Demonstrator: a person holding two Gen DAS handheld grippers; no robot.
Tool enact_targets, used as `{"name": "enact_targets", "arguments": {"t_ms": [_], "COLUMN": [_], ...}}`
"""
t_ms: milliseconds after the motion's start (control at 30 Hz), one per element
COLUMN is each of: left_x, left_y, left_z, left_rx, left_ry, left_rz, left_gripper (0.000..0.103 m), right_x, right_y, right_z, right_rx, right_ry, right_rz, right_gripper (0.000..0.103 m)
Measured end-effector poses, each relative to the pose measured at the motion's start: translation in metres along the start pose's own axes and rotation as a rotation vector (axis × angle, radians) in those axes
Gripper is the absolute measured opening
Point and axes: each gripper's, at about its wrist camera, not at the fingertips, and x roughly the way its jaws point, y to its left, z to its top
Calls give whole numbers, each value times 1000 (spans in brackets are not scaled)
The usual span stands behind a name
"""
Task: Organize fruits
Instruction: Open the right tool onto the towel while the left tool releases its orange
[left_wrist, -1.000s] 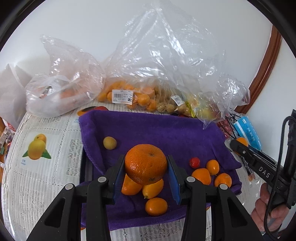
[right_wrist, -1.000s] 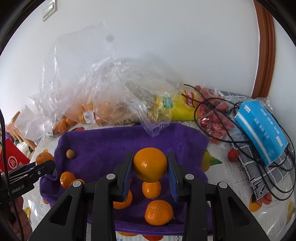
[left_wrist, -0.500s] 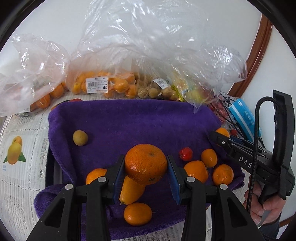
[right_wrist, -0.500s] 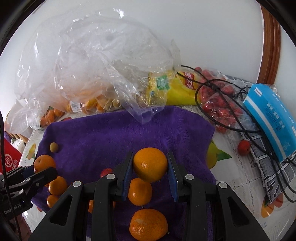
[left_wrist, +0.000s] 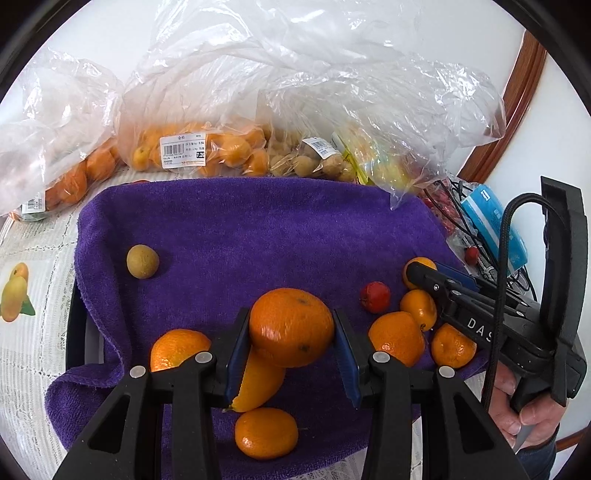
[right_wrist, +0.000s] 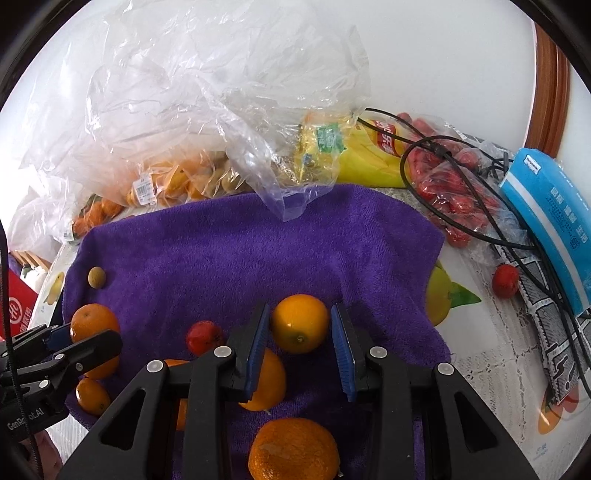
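A purple towel (left_wrist: 258, 229) covers the tray, with several oranges lying along its near edge. My left gripper (left_wrist: 291, 332) is shut on a large orange (left_wrist: 291, 325) just above that pile. In the right wrist view, my right gripper (right_wrist: 300, 332) is shut on a smaller yellow-orange fruit (right_wrist: 300, 321) over the towel (right_wrist: 258, 251). A small red fruit (left_wrist: 375, 296) lies between the two piles. A brownish round fruit (left_wrist: 142, 261) sits alone at the towel's left. The left gripper (right_wrist: 85, 341) shows at the lower left of the right wrist view, its orange (right_wrist: 92, 321) between the fingers.
Clear plastic bags of fruit (left_wrist: 207, 147) line the back against the wall. To the right lie a yellow snack bag (right_wrist: 369, 155), a bag of red fruit (right_wrist: 454, 192), black cables (right_wrist: 480, 206), a blue pack (right_wrist: 554, 221) and a loose red fruit (right_wrist: 506, 280). A hand (left_wrist: 524, 410) holds the right gripper.
Both grippers have sunk closer to the towel, each still holding its fruit. The left view has shifted right, so the bags and the brownish fruit sit further left.
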Motion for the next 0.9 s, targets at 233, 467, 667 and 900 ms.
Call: {"name": "enact_targets", "arguments": {"t_ms": [233,467,667,900], "left_x": [4,6,6,4], "left_y": [-2,-2,-3,-2], "left_z": [-1,0,0,-1], "left_rx": [2,-4,1,-10], "left_ry": [3,2,2,-3], "left_rz": [7,9,10,-1], "left_gripper": [40,41,41,46], "right_x": [0,0,0,-2], "right_y": [-2,-3,-3,-2], "right_z": [-1,-4,-4,-4], "right_rx": [-2,-4,-7,-12], "right_ry": [-2,0,-2,-3], "right_rz": [-2,-1,-3,-5], "right_gripper": [35,35,35,35]}}
